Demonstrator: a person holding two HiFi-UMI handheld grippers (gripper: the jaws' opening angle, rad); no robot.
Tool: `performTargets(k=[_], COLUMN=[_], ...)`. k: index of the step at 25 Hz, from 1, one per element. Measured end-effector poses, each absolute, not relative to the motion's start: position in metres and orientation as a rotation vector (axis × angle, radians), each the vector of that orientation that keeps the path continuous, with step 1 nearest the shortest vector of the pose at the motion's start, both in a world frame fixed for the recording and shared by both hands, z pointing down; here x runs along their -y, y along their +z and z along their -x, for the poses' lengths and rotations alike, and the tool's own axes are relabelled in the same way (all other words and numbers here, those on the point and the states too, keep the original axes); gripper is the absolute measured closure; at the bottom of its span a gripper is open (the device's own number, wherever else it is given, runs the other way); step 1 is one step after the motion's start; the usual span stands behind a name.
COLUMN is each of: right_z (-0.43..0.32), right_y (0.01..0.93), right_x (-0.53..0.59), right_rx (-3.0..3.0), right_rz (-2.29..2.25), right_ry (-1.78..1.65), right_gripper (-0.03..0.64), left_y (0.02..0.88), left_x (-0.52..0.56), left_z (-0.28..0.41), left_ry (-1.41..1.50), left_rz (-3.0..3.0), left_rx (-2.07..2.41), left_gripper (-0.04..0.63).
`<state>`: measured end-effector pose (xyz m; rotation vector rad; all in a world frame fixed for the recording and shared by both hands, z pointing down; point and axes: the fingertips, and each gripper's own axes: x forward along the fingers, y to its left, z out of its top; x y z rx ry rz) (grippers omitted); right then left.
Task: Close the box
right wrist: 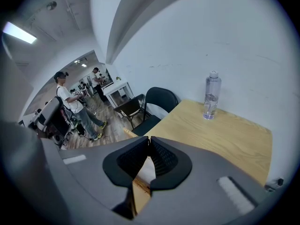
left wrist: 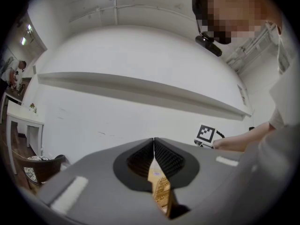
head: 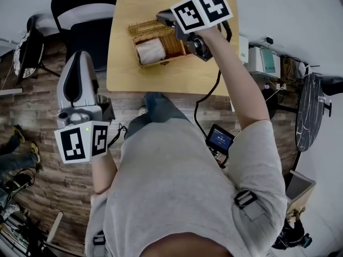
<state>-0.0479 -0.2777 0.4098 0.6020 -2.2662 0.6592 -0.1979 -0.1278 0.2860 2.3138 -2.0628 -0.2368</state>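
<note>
Wicker box [head: 155, 43] sits open mid-surface [head: 161, 76], bare wood all round. Right tool [right wrist: 148, 139], jaws pressed together and empty, hovers over its far rim. Left tool [left wrist: 153, 140], likewise closed on nothing, hangs off the near left corner, near a chair [head: 86, 15].

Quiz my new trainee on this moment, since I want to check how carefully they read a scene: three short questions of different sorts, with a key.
1. True or false: the wicker box on the wooden table has its lid shut.
2. Multiple choice: which is held over the table? A, the left gripper; B, the right gripper; C, both.
3. Fill in: in the right gripper view, a clear ___ stands upright near the table's far edge.
Key: 1 false, the box is open; 2 B; 3 bottle.
</note>
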Motion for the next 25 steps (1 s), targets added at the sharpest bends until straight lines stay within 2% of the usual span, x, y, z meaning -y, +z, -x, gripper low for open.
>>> performTargets(k=[25], right_z=[0.02], right_y=[0.447], right_x=[0.205], right_rx=[2.25], right_rz=[-0.645], right_ry=[0.629], right_gripper=[0.597], left_y=[0.285], left_x=[0.089], left_z=[0.174], left_ry=[-0.23], left_rz=[-2.395], left_rx=[1.994], left_gripper=[0.535])
